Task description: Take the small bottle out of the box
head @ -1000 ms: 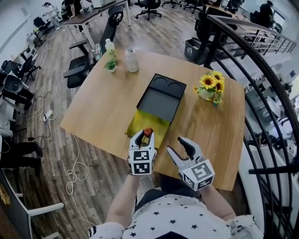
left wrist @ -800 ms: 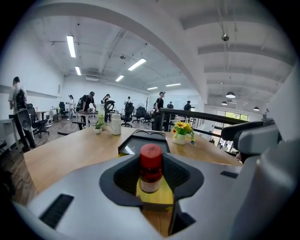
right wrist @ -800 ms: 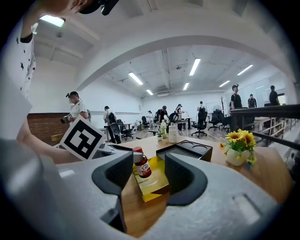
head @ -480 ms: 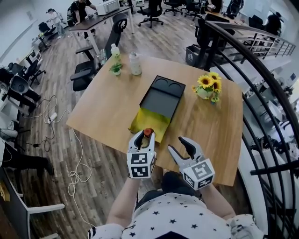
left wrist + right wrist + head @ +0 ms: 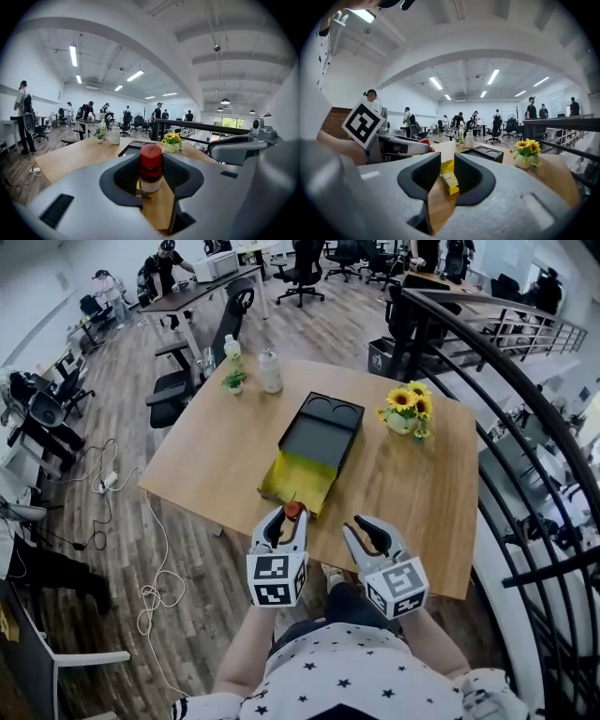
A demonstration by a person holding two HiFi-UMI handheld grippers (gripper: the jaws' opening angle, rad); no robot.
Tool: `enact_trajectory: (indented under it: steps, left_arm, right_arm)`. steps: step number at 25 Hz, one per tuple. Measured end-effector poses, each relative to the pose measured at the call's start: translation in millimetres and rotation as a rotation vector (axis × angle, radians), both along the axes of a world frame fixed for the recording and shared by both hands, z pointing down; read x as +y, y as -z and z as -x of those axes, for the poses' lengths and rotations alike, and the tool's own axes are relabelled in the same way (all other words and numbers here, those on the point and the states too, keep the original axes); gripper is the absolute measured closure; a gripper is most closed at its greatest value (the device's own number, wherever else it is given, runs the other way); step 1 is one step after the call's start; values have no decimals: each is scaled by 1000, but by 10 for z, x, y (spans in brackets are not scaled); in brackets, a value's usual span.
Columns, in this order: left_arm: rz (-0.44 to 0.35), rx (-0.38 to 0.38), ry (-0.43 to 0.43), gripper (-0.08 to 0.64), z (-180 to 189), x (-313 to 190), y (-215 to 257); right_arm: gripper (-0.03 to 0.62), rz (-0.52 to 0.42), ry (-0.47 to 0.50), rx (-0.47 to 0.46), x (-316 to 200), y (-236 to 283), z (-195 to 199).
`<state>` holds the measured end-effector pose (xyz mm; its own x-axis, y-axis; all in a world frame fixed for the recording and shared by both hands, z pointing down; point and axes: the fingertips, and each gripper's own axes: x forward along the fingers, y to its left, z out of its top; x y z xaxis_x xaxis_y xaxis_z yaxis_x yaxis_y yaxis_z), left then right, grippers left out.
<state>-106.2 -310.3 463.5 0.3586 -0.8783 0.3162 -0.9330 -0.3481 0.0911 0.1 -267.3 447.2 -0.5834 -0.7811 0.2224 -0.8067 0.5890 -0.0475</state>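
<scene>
My left gripper (image 5: 286, 519) is shut on a small bottle (image 5: 294, 511) with a red cap and a pale label; in the left gripper view the bottle (image 5: 151, 168) stands upright between the jaws. It hangs just past the table's near edge, in front of the open box (image 5: 319, 432), a black tray with a yellow-lined part (image 5: 298, 479) nearest me. My right gripper (image 5: 370, 535) is beside the left one, to its right. Its jaws are closing, a narrow gap is left, and nothing is between them (image 5: 447, 171). The box (image 5: 485, 153) lies ahead of it.
A vase of sunflowers (image 5: 403, 413) stands right of the box. Two bottles (image 5: 270, 369) and a small potted plant (image 5: 232, 381) sit at the far left corner of the wooden table (image 5: 216, 456). A black railing (image 5: 506, 399) curves along the right. Office chairs and floor cables lie to the left.
Both grippers have drawn back from the box toward me, the bottle still in the left one. The right gripper's jaws have narrowed.
</scene>
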Motion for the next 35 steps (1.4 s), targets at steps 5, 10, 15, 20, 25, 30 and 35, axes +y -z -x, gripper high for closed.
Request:
enact_trajectory:
  steps: [5,10,15,20,25,30,35]
  left_arm:
    - [-12,14,3,425,12,291,123]
    - [-28,23,4,425,26,545,176]
    - [-49,35,2,425,26,767,298]
    - [-65,44,-7,425,-21,933,337]
    - [-77,51,-15,425,-61,1047,382]
    - [-85,55,-17,425,-53,1052,406]
    - [-86,62,-11,425,-24,1033,412]
  right_arm:
    - [542,-9,-24,7,192,57,-57]
    - [579,-31,-33,11,365,84,-79]
    - [586,-38,-27,20,550,115,-81]
    - [584,-52,-33,25,680,105,-121]
    - [586,-65,-36,26,765,136,-166]
    - [586,-70,-35,29,758,152,-159]
    - [586,-66,-26,19,730,153,-118]
